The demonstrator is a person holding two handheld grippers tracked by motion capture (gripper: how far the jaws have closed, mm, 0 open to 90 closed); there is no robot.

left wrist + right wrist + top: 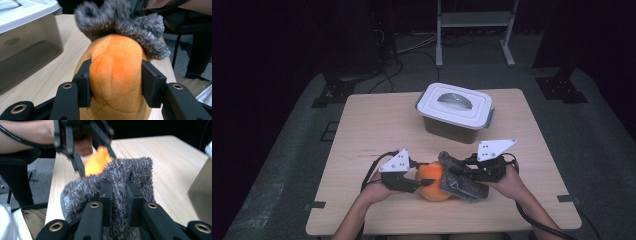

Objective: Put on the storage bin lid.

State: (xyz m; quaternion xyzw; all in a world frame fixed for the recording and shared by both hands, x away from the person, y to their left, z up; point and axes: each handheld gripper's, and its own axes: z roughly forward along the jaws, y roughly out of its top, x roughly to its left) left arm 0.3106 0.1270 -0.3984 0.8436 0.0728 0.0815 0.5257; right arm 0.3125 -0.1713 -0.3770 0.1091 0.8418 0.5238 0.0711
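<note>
- Left gripper (115, 85) pinches the orange plush (432, 181) at the table's (377, 125) near edge; soft filling may squirm free.
- Right gripper (117, 192) clamps the grey cover (462, 182), apparently half on; pulling may tear it loose.

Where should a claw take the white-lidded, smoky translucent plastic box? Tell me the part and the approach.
Grip the arched grey handle on top of the white-lidded, smoky translucent plastic box, coming straight down from above. The handle rises clear of the flat lid, so it is probably narrow enough for the jaws, while the box body looks too wide. The box stands upright on the wooden table, so nothing blocks the way down.
</note>
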